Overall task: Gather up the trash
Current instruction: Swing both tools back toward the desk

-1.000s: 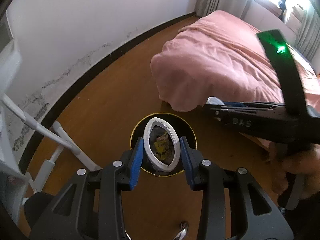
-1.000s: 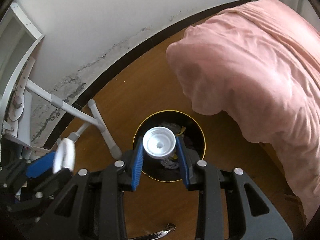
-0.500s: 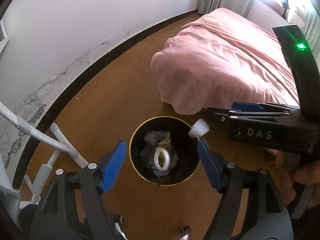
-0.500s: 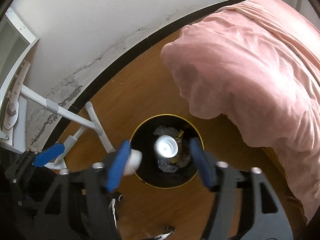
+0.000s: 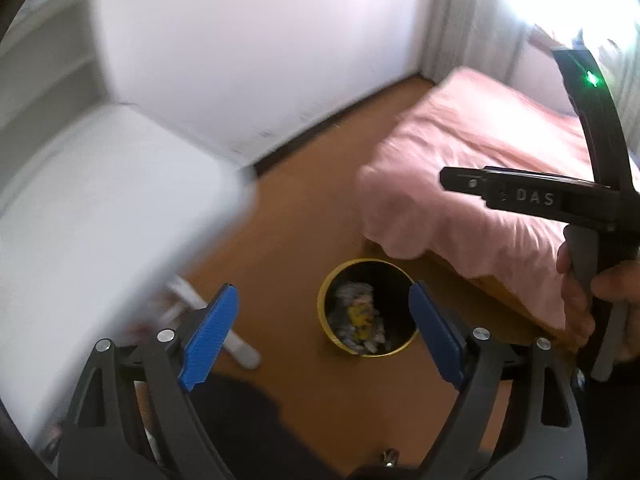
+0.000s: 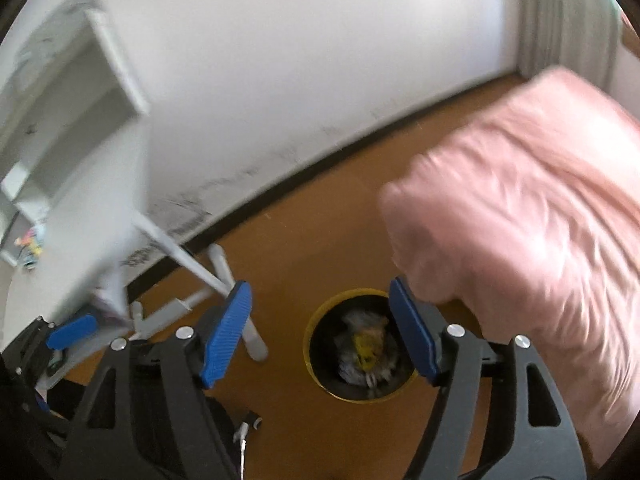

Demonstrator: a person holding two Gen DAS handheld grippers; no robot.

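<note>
A black bin with a yellow rim stands on the wooden floor and holds crumpled trash, some of it yellow. My left gripper hangs well above it with its jaws opening wide and nothing between the blue pads. In the right wrist view the same bin and trash lie below my right gripper, whose jaws are also opening and empty. The right tool's black body and the hand holding it show at the right of the left wrist view. Both views are blurred.
A bed with a pink cover stands right beside the bin. A white desk fills the left, with a white stand's legs on the floor under it. A dark skirting board runs along the white wall.
Both grippers opened; the white ring and the white cap dropped into the bin. Both hands then rose and pulled back, so the bin looks smaller and the desk has come into view.
</note>
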